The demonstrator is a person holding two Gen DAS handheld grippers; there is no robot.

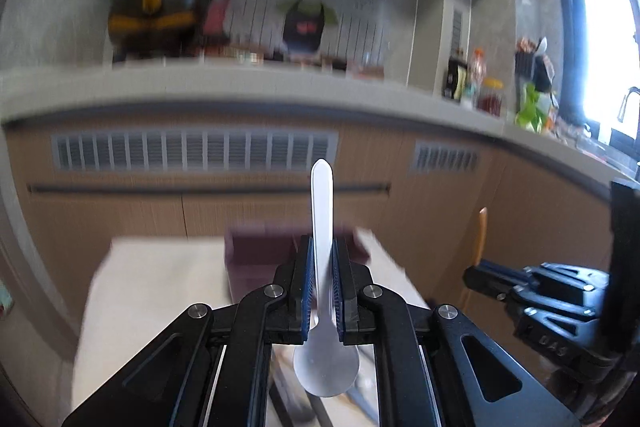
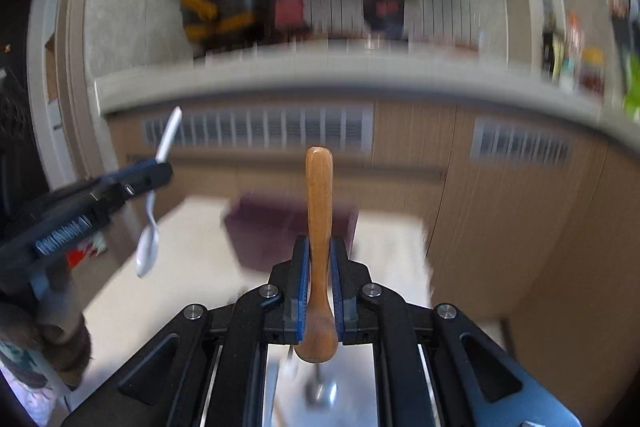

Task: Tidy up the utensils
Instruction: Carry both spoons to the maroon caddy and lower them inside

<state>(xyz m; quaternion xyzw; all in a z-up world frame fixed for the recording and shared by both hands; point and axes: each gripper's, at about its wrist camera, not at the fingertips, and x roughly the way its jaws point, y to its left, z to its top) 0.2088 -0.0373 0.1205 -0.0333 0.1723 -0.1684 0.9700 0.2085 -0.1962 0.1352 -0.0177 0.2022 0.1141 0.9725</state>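
Note:
My left gripper (image 1: 322, 247) is shut on a metal spoon (image 1: 323, 211), handle pointing up and forward, bowl hanging back toward the camera. The right wrist view shows the same left gripper (image 2: 154, 169) at the left with that metal spoon (image 2: 150, 239) hanging bowl-down from it. My right gripper (image 2: 319, 247) is shut on a wooden spoon (image 2: 318, 211), handle up, bowl near the camera. In the left wrist view the right gripper (image 1: 474, 273) sits at the right with the wooden spoon's handle (image 1: 480, 235) sticking up. A dark purple box (image 2: 260, 227) stands on the pale table (image 2: 168, 267) beyond both grippers.
Wooden cabinets with vent grilles (image 1: 192, 151) run behind the table under a grey counter (image 1: 240, 83). Bottles and jars (image 1: 476, 79) stand on the counter at the right, a yellow-black object (image 1: 148, 11) at the left. A bright window (image 1: 604, 47) is far right.

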